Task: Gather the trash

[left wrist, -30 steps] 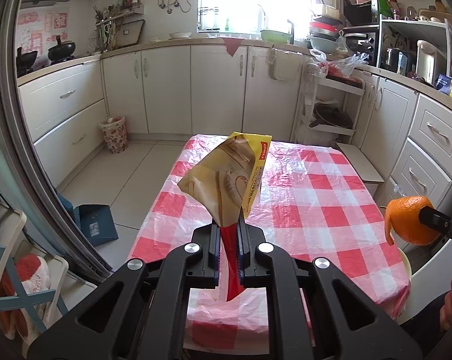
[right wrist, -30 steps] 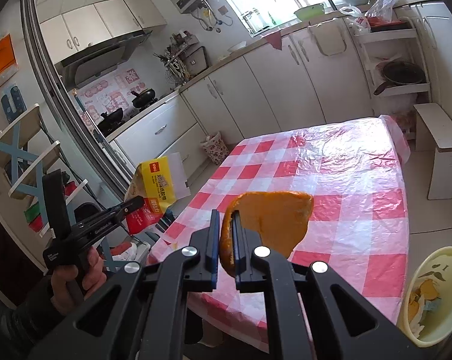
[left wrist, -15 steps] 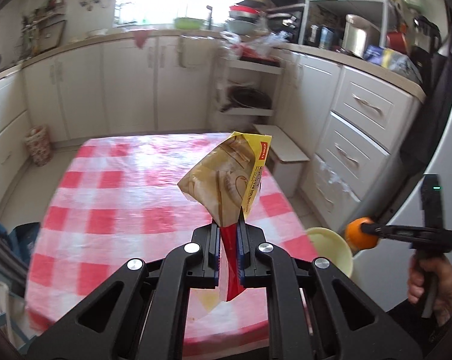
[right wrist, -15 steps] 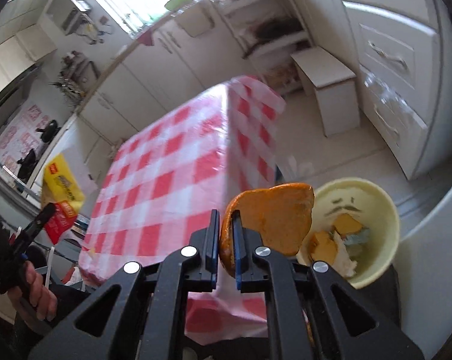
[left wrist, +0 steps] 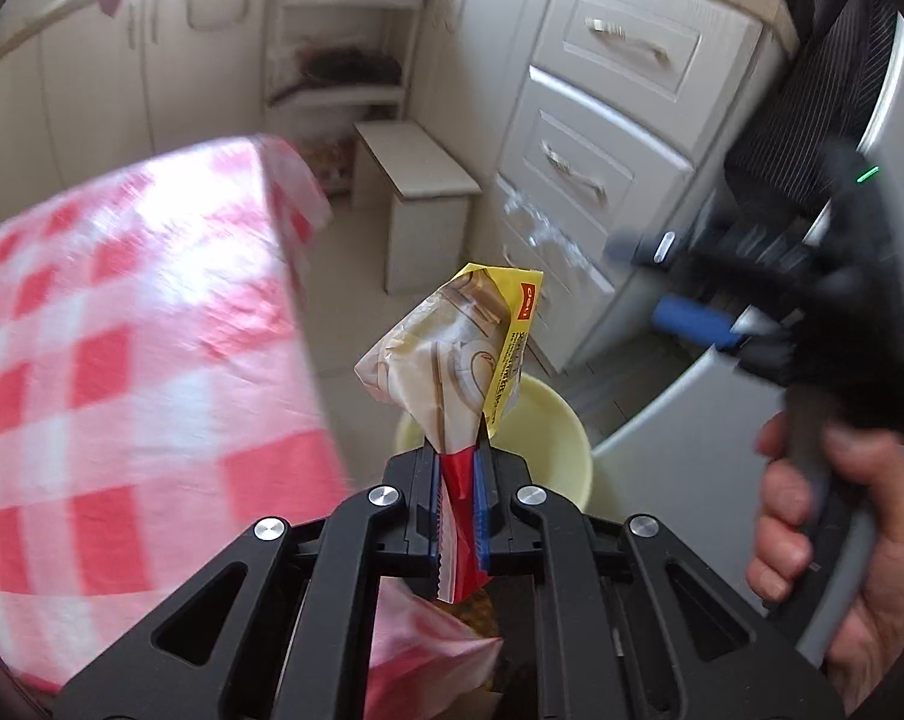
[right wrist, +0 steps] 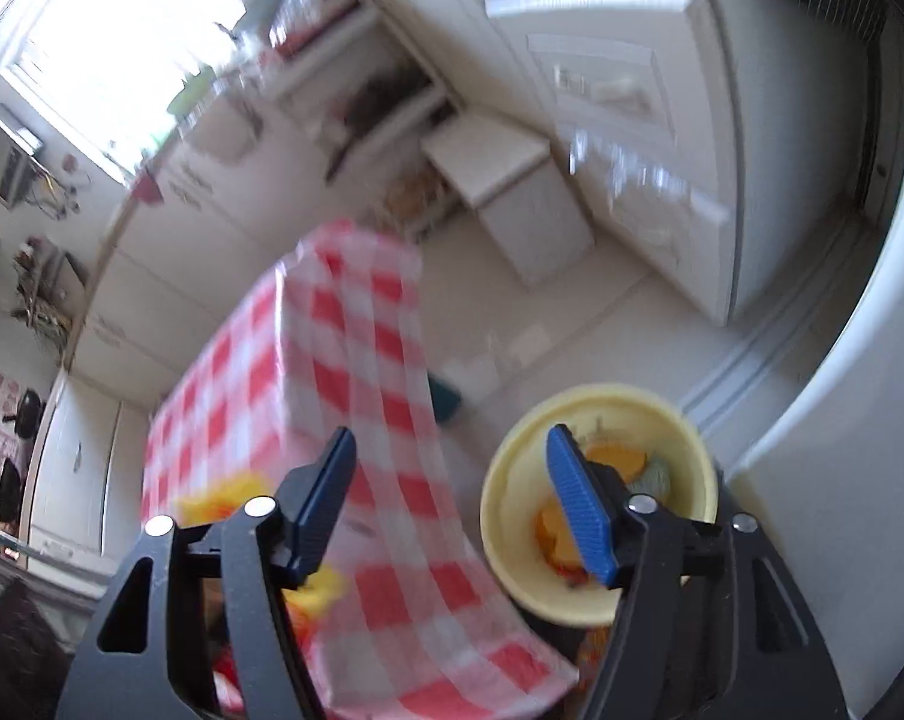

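Observation:
My left gripper (left wrist: 457,456) is shut on a crumpled yellow and red snack wrapper (left wrist: 452,348), held above the rim of a pale yellow bin (left wrist: 556,426) on the floor by the table corner. In the right wrist view my right gripper (right wrist: 449,450) has its jaws opening wide, with nothing between them. Below it stands the yellow bin (right wrist: 511,564), with orange peel (right wrist: 616,457) and other scraps inside. The right gripper (left wrist: 673,282) also shows in the left wrist view, blurred, held by a hand (left wrist: 835,534) at the right.
A table with a red and white checked cloth (left wrist: 122,360) fills the left, its cloth (right wrist: 332,360) hanging close to the bin. A small white stool (left wrist: 419,186) and white drawers (left wrist: 601,138) stand behind. A white curved appliance wall (right wrist: 841,420) is at the right.
The right gripper swung over the bin and opened, and the orange peel it held has left its jaws. The left gripper carried the wrapper right and down toward the bin.

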Action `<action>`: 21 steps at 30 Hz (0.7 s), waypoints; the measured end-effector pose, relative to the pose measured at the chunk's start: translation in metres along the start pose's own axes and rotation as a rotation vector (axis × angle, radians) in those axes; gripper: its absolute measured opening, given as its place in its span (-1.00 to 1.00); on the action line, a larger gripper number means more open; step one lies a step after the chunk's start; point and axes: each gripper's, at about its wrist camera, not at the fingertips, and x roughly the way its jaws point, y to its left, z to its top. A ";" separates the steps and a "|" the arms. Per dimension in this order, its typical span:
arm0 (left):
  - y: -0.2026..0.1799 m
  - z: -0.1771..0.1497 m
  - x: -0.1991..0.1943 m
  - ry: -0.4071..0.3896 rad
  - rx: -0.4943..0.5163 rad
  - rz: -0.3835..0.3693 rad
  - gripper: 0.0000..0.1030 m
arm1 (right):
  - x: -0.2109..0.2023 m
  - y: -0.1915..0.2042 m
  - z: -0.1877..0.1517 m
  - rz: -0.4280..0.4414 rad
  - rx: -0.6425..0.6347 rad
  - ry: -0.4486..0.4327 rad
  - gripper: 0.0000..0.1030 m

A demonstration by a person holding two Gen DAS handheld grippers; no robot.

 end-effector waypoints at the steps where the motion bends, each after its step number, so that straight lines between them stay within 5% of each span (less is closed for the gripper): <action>1: -0.008 0.001 0.018 0.031 -0.004 -0.004 -0.82 | -0.010 0.002 0.002 0.004 -0.010 -0.049 0.37; 3: -0.020 0.004 0.047 0.086 -0.016 -0.005 -0.74 | -0.023 0.004 0.009 0.006 -0.035 -0.124 0.40; 9: -0.035 0.011 0.086 0.167 -0.048 -0.027 -0.06 | -0.034 0.000 0.018 0.001 -0.038 -0.197 0.41; 11: -0.032 0.011 0.076 0.145 -0.043 -0.025 0.15 | -0.035 -0.002 0.019 0.007 -0.032 -0.193 0.41; 15: -0.015 0.012 0.043 0.113 -0.044 -0.002 0.18 | -0.035 0.003 0.021 0.009 -0.049 -0.191 0.41; 21: 0.014 -0.005 -0.052 0.004 0.024 0.184 0.48 | -0.041 0.037 0.007 0.012 -0.148 -0.210 0.49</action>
